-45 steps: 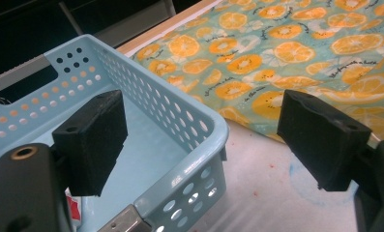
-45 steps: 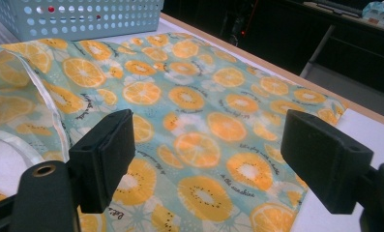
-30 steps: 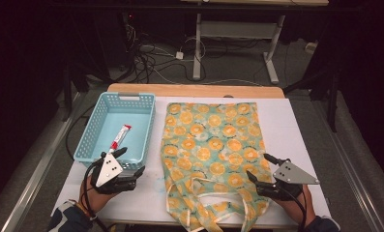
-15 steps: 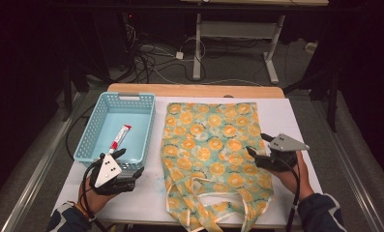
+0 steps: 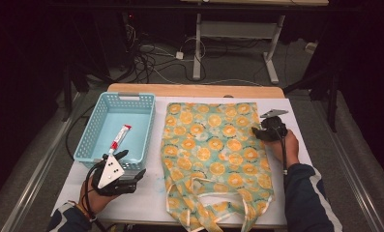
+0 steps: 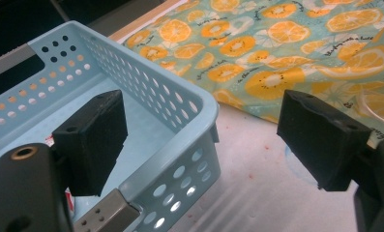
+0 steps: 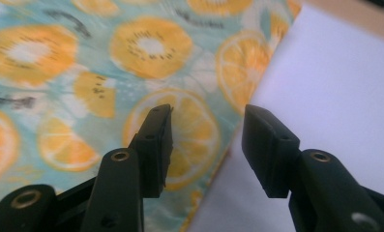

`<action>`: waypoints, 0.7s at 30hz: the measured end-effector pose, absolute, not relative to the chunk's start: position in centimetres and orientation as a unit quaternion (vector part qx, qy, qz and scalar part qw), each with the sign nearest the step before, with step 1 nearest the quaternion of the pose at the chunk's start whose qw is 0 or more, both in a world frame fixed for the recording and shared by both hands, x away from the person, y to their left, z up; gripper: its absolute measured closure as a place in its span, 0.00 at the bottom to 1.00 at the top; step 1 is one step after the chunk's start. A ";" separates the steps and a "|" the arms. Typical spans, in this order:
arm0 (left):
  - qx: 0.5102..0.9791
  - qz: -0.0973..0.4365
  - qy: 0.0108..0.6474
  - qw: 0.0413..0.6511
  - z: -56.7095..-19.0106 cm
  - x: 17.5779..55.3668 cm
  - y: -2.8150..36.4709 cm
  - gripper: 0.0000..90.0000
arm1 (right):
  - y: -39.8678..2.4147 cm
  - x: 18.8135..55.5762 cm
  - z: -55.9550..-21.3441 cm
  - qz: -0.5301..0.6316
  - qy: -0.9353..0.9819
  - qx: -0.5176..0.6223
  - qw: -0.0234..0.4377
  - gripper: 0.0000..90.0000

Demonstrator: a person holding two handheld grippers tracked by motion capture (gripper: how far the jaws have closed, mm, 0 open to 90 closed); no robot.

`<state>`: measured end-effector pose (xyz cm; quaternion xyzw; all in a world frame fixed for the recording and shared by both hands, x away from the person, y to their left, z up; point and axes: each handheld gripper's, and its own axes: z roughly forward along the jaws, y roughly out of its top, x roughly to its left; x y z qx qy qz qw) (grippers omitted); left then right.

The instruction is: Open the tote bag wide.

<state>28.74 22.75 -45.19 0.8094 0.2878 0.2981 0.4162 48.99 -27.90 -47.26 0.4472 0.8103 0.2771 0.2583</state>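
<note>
Two grippers over a table with a fruit-print bag and a basket.

The bag (image 5: 214, 154) lies flat at center; the right gripper (image 5: 266, 126), jaws spread, straddles its 3 o'clock edge. The left gripper (image 5: 124, 164), jaws wide apart, straddles the blue basket's (image 5: 94, 130) near corner at 8 o'clock; a tube (image 5: 120, 138) lies inside.

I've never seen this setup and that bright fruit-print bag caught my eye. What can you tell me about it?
The tote bag looks like thin cloth, teal with orange and kiwi slices. It lies flat on the white table, cream handles toward the person, right of the blue basket. The right gripper is at its right edge, open, one finger over the cloth, one over the table. I can't tell whether it touches.
</note>
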 end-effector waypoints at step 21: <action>0.804 0.295 0.293 0.425 -44.9 29.6 23.4 0.20 | -30.1 50.6 -47.4 0.233 0.723 0.566 0.321 1.00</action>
